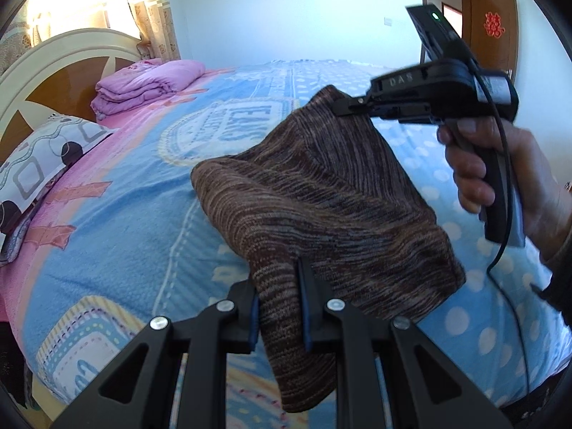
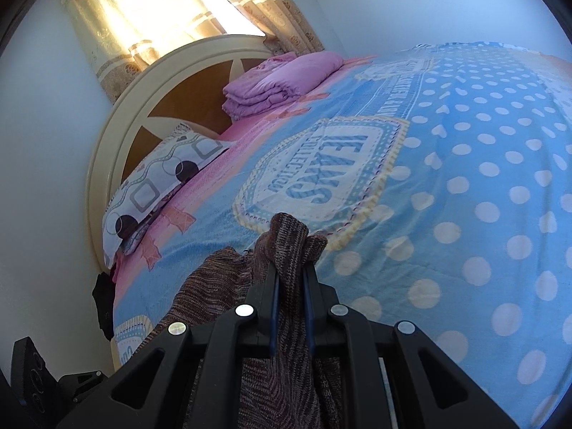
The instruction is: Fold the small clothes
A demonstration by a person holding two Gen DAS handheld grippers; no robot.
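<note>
A brown striped knit garment (image 1: 321, 196) hangs in the air above a bed, stretched between two hand-held grippers. The left gripper (image 1: 279, 286) has its fingers closed to a narrow gap on one bunched edge of the cloth, which droops below the fingers in the left wrist view. The right gripper (image 1: 352, 107), gripped by the person's right hand (image 1: 500, 175), pinches the far upper corner (its own camera shows a wad of the knit (image 2: 291, 243) squeezed between nearly shut fingers (image 2: 273, 307), cloth spilling down under the gripper (image 2: 291, 286)). Between the two grips the garment sags in a loose fold, its lower edge near the blue dotted blanket (image 1: 143, 221); whether it touches the blanket cannot be told. Near the headboard (image 1: 53, 71) lie a folded purple quilt (image 1: 143, 84) and a patterned pillow (image 1: 46, 153).
</note>
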